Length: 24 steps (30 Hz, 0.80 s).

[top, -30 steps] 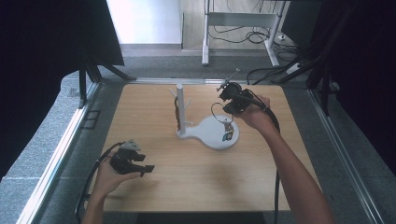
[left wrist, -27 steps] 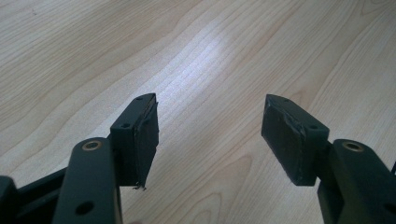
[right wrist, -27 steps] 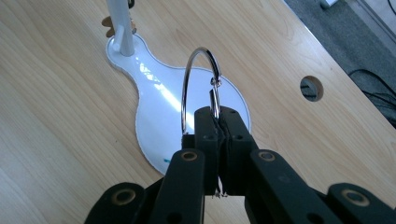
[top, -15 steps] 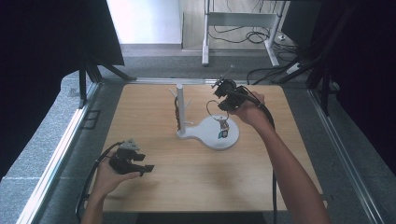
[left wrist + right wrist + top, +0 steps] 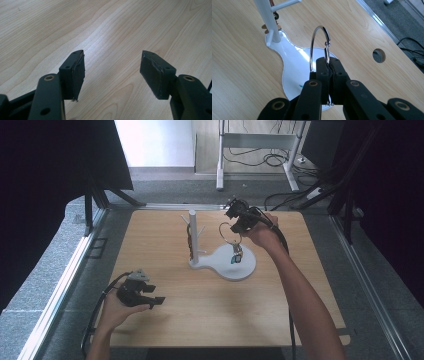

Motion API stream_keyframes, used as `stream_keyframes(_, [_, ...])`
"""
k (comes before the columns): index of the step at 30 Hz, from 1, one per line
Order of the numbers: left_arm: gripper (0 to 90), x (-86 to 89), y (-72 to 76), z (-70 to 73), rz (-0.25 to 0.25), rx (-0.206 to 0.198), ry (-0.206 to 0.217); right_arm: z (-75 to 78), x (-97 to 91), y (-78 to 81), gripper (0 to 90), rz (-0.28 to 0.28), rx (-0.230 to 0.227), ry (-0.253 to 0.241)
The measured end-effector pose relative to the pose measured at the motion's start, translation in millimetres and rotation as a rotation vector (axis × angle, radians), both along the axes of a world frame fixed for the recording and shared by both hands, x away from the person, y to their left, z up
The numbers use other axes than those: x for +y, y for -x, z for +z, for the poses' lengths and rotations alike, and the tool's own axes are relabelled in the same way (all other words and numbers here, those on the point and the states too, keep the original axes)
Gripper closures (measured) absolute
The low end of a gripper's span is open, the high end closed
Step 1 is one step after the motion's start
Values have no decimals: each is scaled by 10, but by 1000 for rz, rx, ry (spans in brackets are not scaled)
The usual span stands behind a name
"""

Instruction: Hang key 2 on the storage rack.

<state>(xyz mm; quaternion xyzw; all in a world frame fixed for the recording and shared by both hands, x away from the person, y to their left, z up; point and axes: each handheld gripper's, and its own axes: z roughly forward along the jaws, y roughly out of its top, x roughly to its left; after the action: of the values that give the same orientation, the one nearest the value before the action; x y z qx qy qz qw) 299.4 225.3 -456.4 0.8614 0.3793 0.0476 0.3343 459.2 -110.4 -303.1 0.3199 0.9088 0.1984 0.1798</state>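
Observation:
My right gripper (image 5: 236, 222) hangs above the white stand's base (image 5: 246, 268), shut on a metal key ring (image 5: 227, 231). Keys (image 5: 236, 256) dangle from the ring over the base. In the right gripper view the jaws (image 5: 328, 61) pinch the ring (image 5: 315, 40) at its lower part, and its loop stands up beyond them. The stand's white pole (image 5: 192, 232) with short pegs rises to the left of the ring, and a brown item (image 5: 190, 242) hangs on it. My left gripper (image 5: 154, 296) rests near the table's front left, open with nothing between its pads (image 5: 112, 67).
The wooden table (image 5: 165, 330) has a round cable hole (image 5: 379, 55) beyond the stand's base (image 5: 294, 62). Metal rails run along the table's left and right sides. Cables trail from both grippers.
My right gripper has carried the ring a little to the left, closer to the pole. The left gripper has stayed where it was.

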Motion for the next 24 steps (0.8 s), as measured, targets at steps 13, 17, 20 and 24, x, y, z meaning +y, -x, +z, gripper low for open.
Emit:
stream_keyframes(13, [373, 3, 5, 7, -2, -3, 3, -26, 135, -189, 870, -14, 4, -1])
stream_keyframes(17, [373, -4, 9, 3, -5, -2, 3, -34, 191, -248, 870, -20, 8, -11])
stream_keyframes(20, [373, -5, 8, 3, -9, -1, 2, -52, 219, -294, 870, -24, 13, -15])
stream_keyframes(24, [373, 0, 3, 3, -11, -2, 5, -81, 264, -353, 870, -26, 10, -9])
